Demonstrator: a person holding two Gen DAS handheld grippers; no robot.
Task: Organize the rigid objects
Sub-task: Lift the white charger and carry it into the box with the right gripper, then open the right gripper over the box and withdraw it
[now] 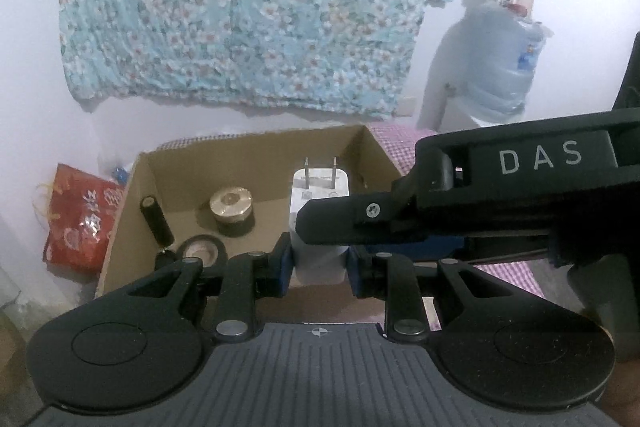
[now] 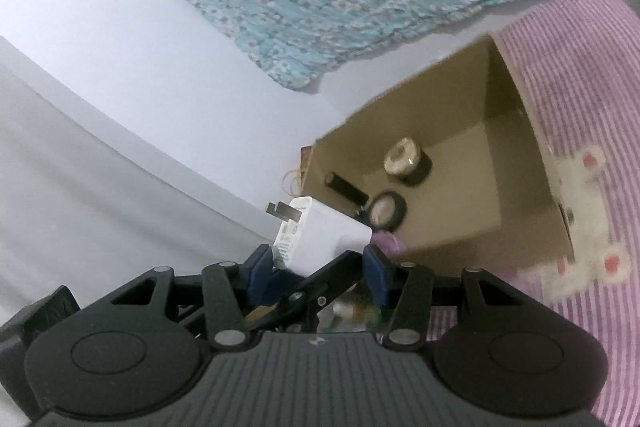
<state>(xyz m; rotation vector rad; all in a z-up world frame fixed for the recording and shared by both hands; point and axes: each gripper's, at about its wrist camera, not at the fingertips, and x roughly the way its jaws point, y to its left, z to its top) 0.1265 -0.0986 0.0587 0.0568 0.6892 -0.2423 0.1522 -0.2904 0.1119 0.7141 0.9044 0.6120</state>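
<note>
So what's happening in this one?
A person with two handheld grippers is sorting small items into a cardboard box. The left gripper is shut on a white plug adapter, prongs up, in front of the box. The right gripper comes in beside it. A black cylinder, a tape roll and a round tin are already in the box.

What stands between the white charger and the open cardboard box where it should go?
Nothing visible does. The left tongs hold the white charger just before the cardboard box, whose top is open. The right tongs are at the charger too. The box floor near it is bare.
</note>
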